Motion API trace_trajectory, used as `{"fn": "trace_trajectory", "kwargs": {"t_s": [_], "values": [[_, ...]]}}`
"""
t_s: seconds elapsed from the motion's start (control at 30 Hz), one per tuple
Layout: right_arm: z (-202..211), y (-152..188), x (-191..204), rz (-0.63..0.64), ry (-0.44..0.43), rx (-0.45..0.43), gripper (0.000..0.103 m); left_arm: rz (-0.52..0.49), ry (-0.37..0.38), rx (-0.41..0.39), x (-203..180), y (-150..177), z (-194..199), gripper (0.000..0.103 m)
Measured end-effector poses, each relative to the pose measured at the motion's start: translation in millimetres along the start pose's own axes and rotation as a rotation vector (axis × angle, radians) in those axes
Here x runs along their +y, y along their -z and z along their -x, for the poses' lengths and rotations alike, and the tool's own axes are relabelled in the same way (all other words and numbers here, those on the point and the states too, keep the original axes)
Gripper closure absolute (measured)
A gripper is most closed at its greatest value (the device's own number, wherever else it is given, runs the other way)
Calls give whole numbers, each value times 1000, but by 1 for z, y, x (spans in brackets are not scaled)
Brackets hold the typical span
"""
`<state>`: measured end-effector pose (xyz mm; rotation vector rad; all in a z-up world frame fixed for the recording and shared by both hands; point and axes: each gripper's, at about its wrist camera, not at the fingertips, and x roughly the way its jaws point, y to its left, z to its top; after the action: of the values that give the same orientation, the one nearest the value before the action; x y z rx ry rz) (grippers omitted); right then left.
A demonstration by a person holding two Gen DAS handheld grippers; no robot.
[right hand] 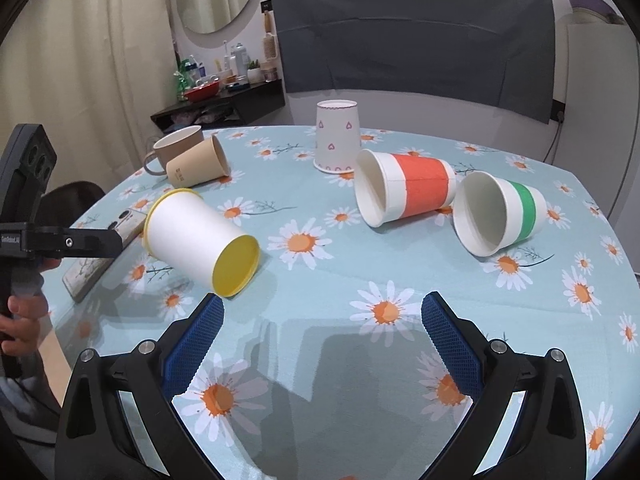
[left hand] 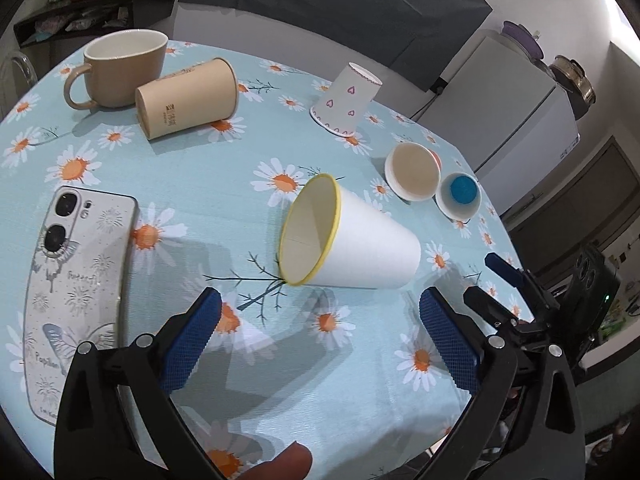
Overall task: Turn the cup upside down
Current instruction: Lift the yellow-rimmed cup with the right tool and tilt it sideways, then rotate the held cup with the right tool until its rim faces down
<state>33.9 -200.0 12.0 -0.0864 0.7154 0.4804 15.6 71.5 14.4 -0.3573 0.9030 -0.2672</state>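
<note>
A round desk [left hand: 120, 168] in daisy-print cloth held a white yellow-rimmed paper cup [left hand: 360, 248] on its side at twelve o'clock from the wide-open, empty left gripper [left hand: 320, 332]; the right gripper [right hand: 322, 340] gaped empty too; light, crushable, probably best pinched gently mid-wall.

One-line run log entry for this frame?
phase: approach | left tongs: open, empty | right tongs: open, empty | yellow-rimmed cup: on its side, untouched | heart cup: already upside down
</note>
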Motion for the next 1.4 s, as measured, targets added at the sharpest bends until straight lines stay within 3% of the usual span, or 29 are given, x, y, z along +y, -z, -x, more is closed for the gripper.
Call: {"fn": "trace_trajectory", "kwargs": {"t_s": [0.1,0.27,0.63,1.0,1.23,1.27,1.3,1.33,1.4], "values": [[-8,-4,4,14,-17,21,8,-57,-63,-33,-2,5,5,6],[-21,-12,8,44,-97,50,8,-70,-80,-59,5,5,8,6],[-44,-28,32,196,-266,103,8,-178,-190,-79,10,6,5,6],[-72,-51,41,305,-381,178,8,-202,-166,-58,12,3,-4,6],[-94,-50,39,314,-604,219,10,-221,-167,-41,13,5,-9,6],[-95,-50,39,309,-634,222,13,-224,-170,-41,13,5,-8,6],[-96,-50,39,310,-657,227,32,-225,-176,-43,13,5,-7,6],[-98,-50,41,317,-664,239,38,-224,-178,-47,14,6,-7,6],[-102,-49,43,328,-656,256,42,-216,-176,-49,14,6,-5,6]]}}
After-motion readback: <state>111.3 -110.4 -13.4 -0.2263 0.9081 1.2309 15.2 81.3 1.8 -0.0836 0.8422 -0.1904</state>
